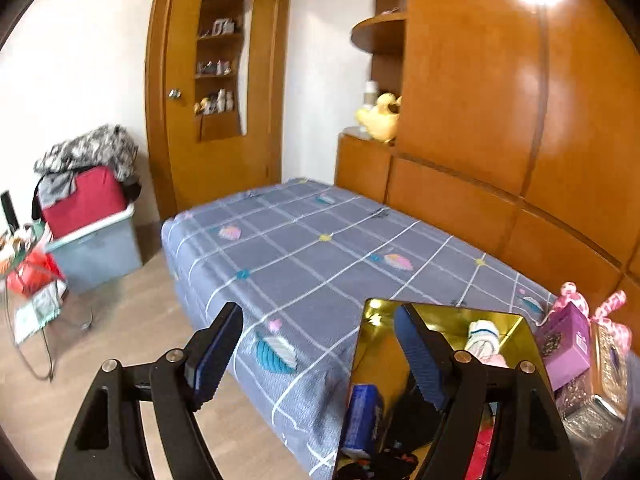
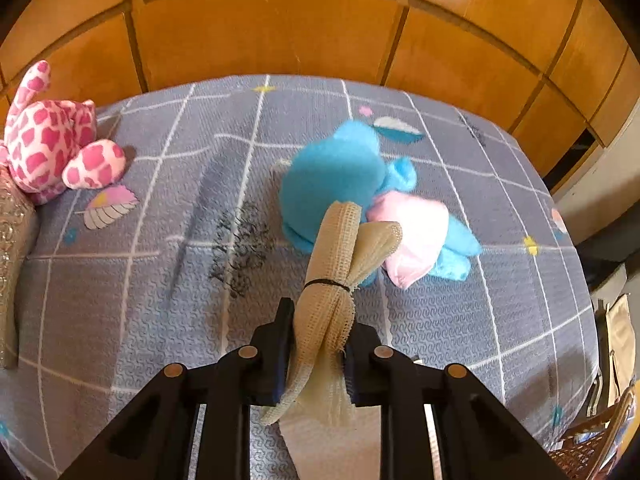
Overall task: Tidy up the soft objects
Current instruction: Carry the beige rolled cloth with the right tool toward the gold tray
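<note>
Beige mesh cloth [image 2: 334, 276] in right tongs [image 2: 318, 354]

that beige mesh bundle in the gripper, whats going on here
A person with a gripper in each hand is tidying soft things on a bed. The right gripper is shut on the beige mesh bundle, tied with a black band, holding it just in front of a blue and pink plush toy lying on the bedspread. A pink spotted plush sits at the bed's edge. The left gripper is open and empty, near a shiny gold box.
</note>
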A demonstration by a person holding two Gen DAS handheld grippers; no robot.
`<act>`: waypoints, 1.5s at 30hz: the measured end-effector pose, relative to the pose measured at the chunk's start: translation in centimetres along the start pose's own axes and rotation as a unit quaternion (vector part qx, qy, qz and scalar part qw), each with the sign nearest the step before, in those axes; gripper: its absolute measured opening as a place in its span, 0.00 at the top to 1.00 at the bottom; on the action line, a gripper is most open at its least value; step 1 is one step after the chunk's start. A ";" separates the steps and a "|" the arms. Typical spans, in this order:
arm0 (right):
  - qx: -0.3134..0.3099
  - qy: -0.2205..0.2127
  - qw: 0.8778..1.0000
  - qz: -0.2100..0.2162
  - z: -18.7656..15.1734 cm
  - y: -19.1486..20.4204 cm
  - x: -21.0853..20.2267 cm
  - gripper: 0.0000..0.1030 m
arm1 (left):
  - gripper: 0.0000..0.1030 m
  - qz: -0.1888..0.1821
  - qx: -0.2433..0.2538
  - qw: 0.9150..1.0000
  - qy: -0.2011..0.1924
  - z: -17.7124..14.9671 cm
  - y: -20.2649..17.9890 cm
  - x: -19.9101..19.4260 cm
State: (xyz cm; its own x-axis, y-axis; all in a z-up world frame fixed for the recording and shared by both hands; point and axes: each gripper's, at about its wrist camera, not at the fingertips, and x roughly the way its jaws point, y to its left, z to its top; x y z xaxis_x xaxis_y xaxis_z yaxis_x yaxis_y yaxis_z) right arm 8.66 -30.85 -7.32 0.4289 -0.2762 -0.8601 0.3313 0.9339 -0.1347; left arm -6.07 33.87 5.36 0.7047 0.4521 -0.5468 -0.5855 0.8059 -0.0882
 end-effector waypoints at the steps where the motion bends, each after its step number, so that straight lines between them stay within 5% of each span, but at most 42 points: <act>1: -0.003 -0.004 1.000 0.001 0.0 0.2 -0.2 0.80 | 0.24 -0.007 0.002 1.000 0.010 -0.4 -0.3 0.3; 5: -0.020 -0.008 1.000 0.011 -0.2 1.3 -0.6 0.81 | 0.25 -0.069 0.056 0.994 0.059 -3.6 -4.8 1.0; 10: -0.003 -0.025 0.994 0.104 -0.8 1.0 -2.7 0.81 | 0.25 -0.135 0.139 0.977 0.088 -7.3 -10.0 0.4; 14: -0.034 -0.036 0.989 0.141 -3.2 3.5 -5.1 0.81 | 0.25 -0.158 0.158 0.969 0.108 -8.8 -11.9 0.5; 19: -0.130 -0.053 0.972 0.188 -7.6 10.1 -8.5 0.82 | 0.24 -0.147 0.133 0.972 0.128 -9.1 -11.3 1.6; 29: -0.261 -0.058 0.912 0.311 -13.5 19.9 -15.2 0.82 | 0.24 -0.125 0.134 0.975 0.127 -9.4 -10.9 2.0; 36: -0.295 -0.051 0.890 0.343 -13.1 24.0 -17.0 0.82 | 0.24 -0.109 0.108 0.980 0.126 -8.8 -9.5 2.8; 45: -0.319 -0.079 0.872 0.363 -8.6 30.3 -19.0 0.82 | 0.24 -0.101 0.088 0.982 0.131 -8.6 -8.5 3.6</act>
State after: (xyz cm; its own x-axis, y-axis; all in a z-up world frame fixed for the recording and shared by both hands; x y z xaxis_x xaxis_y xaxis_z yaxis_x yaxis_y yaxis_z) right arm 3.28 4.65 0.70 0.4568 0.4602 -0.7613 -0.5899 0.7972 0.1280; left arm -2.02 25.32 -2.99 0.6583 0.1815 -0.7306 -0.3504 0.9328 -0.0840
